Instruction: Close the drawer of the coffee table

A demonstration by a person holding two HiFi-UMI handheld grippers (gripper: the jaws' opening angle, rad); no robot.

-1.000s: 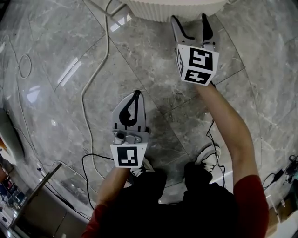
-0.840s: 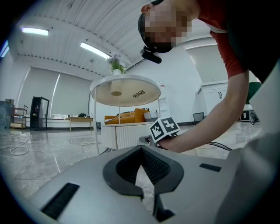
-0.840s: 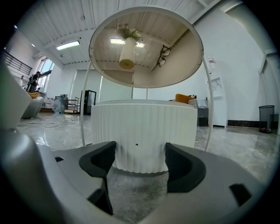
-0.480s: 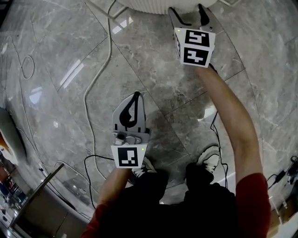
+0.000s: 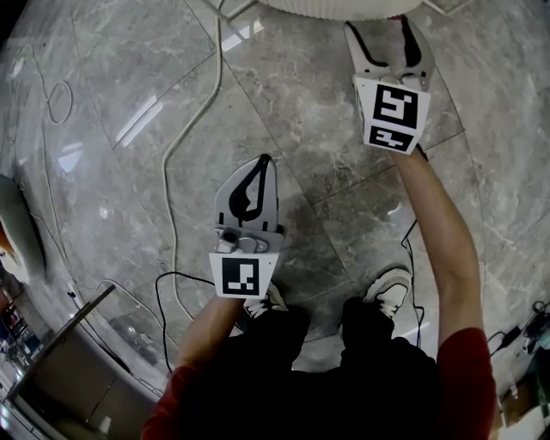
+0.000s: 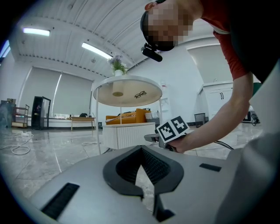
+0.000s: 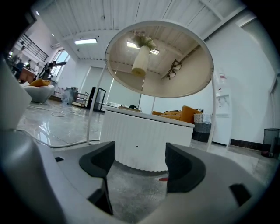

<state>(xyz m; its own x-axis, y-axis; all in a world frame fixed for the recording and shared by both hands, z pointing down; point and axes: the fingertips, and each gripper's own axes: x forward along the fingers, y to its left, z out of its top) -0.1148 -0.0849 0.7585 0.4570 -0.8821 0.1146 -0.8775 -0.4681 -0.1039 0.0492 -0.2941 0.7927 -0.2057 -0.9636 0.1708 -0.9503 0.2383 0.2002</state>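
Note:
The coffee table's white ribbed body (image 7: 146, 142) fills the middle of the right gripper view, under its round top (image 7: 159, 59) seen from below. I cannot tell a drawer front apart from the ribbed wall. In the head view only the table's edge (image 5: 344, 7) shows at the top. My right gripper (image 5: 378, 26) is open, its jaws pointing at the ribbed wall a short way off, nothing between them (image 7: 140, 159). My left gripper (image 5: 265, 160) hangs shut and empty over the floor, well back from the table (image 6: 127, 133).
Grey marble floor (image 5: 112, 103) all round. A white cable (image 5: 185, 129) runs across it left of my left gripper, and a black cable (image 5: 172, 288) loops near the person's shoes (image 5: 391, 288). Metal-framed furniture (image 5: 60, 361) stands at lower left. A small red thing (image 7: 162, 178) lies by the table's foot.
My right gripper has shifted right and closer to the table's edge, still open. The left gripper stays shut and has drifted slightly right.

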